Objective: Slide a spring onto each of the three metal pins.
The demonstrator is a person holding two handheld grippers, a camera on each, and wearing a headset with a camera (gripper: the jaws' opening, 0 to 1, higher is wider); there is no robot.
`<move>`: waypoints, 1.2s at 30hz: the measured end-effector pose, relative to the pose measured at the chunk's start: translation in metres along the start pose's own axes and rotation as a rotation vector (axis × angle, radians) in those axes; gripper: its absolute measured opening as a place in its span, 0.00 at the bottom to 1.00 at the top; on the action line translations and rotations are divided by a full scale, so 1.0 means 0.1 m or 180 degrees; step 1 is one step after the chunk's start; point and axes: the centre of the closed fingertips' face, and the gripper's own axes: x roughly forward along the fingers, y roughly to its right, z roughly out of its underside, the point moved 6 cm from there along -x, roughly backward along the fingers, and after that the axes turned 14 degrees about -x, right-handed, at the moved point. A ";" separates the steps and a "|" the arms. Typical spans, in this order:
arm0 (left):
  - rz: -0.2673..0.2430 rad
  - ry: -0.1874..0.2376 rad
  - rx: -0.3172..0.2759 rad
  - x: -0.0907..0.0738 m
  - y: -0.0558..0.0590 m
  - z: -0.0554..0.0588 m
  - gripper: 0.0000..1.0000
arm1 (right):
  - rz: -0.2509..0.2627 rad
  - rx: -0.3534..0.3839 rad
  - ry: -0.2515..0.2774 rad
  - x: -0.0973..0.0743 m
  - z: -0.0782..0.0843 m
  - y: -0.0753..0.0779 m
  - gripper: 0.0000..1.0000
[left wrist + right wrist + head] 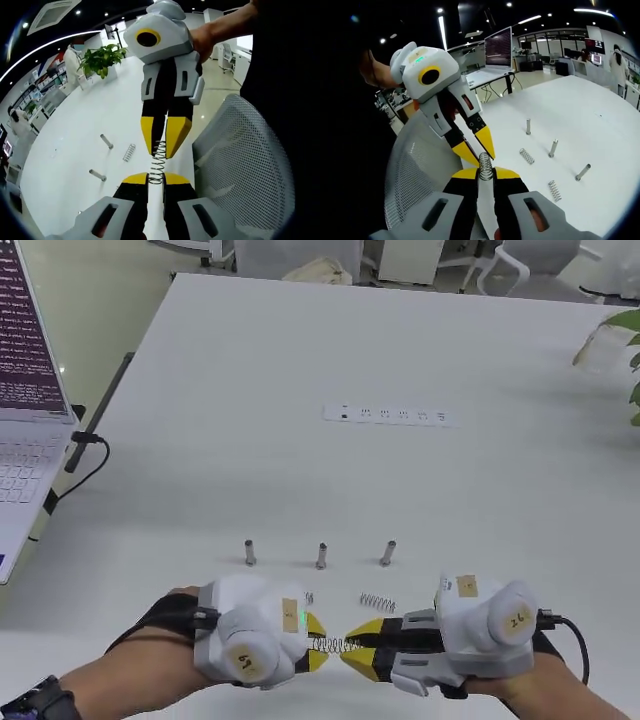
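Three short metal pins stand upright in a row on the white table [300, 370]: left pin [250, 553], middle pin [321, 557], right pin [387, 553]. Each pin is bare. One spring [333, 644] hangs level above the table's near edge, stretched between both grippers. My left gripper [318, 642] is shut on its left end and my right gripper [348, 648] on its right end. In the left gripper view that spring [157, 165] runs from my own jaws up to the right gripper [162, 145]. A loose spring [377, 601] lies in front of the pins, and another [309, 597] lies half hidden behind the left gripper.
An open laptop [20, 390] sits at the table's left edge with a black cable [85, 445] beside it. A white power strip [390, 415] lies mid-table and a plant [620, 340] at the far right. A mesh chair [240, 160] is below the grippers.
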 end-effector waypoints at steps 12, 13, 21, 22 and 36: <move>-0.0003 0.0148 -0.0141 0.09 -0.04 -0.09 0.02 | -0.0055 -0.0421 -0.0329 -0.08 -0.13 0.09 0.08; 0.0001 0.0154 -0.0144 0.10 -0.04 -0.09 0.02 | -0.0070 -0.0461 -0.0367 -0.09 -0.13 0.09 0.09; 0.0051 0.0190 -0.0134 0.17 0.00 -0.12 0.02 | -0.0247 -0.0825 -0.0709 -0.10 -0.11 0.09 0.09; 0.0057 0.0193 -0.0128 0.17 0.01 -0.13 0.02 | -0.0274 -0.0872 -0.0751 -0.10 -0.11 0.09 0.09; 0.0139 0.0310 -0.0167 0.16 0.03 -0.18 0.02 | -0.0617 -0.1428 -0.1030 -0.03 -0.15 0.08 0.10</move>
